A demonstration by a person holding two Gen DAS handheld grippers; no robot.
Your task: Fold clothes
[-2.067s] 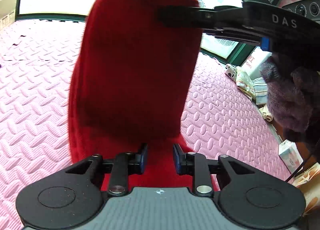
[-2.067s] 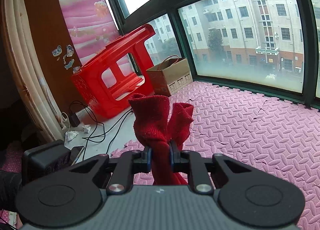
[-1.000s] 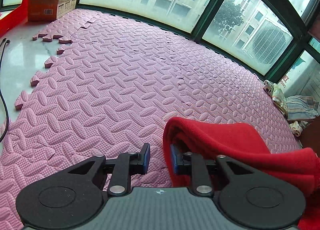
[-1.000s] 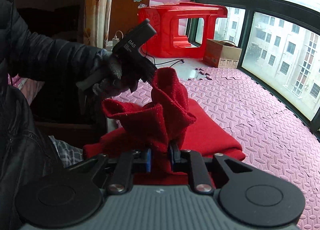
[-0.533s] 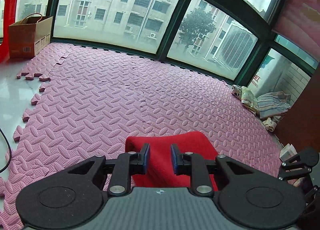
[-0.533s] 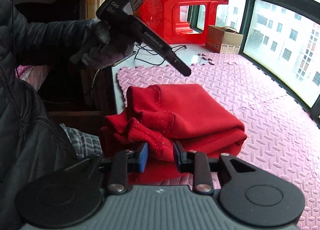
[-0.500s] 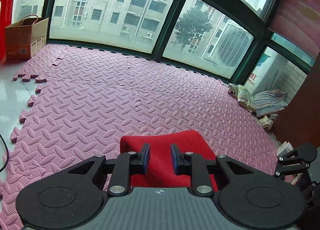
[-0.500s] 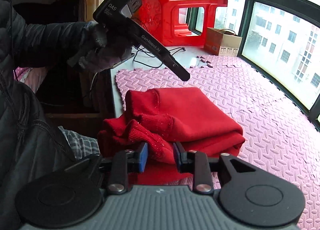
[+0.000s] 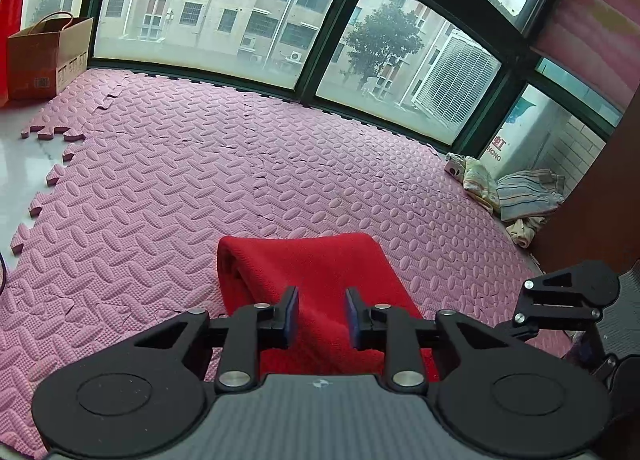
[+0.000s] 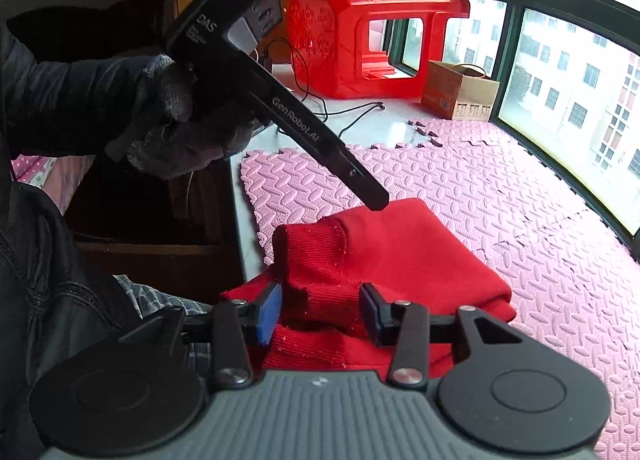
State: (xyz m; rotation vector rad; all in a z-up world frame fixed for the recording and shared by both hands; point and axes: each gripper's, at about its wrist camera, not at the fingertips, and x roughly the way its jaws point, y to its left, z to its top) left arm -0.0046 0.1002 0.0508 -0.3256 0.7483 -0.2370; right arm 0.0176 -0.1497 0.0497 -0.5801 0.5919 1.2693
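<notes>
Lying folded on the pink foam mat (image 9: pixel 280 164), the red sweater (image 10: pixel 404 256) sits near the mat's edge closest to the person, w/ a ribbed cuff or hem bunched up on the near side. Its far fold is rounded and thick in the left wrist view (image 9: pixel 304 260).

Left gripper (image 9: pixel 322 316): jaws part-open, just been opening, blue pads apart; red fabric shows between and below them but the pads aren't pressing on it, so nothing held. Seen from the right wrist cam, that same gripper is raised on a slant above the sweater, its tip (image 10: pixel 376 202) close over the top fold, gripped by a gloved hand (image 10: pixel 176 132) coming out of a dark sleeve.

Right gripper (image 10: pixel 320 314): also part-open, jaws just been opening, the bunched cuff sits between the pads w/o being squeezed. Not holding it.

Around: red plastic stool (image 10: pixel 360 48) on its side by the window, cardboard box (image 10: pixel 460 90) next to it, black cables on the white sill. Far corner of the mat has a small pile of striped cloths (image 9: pixel 524 192). Apt. buildings outside the glass.
</notes>
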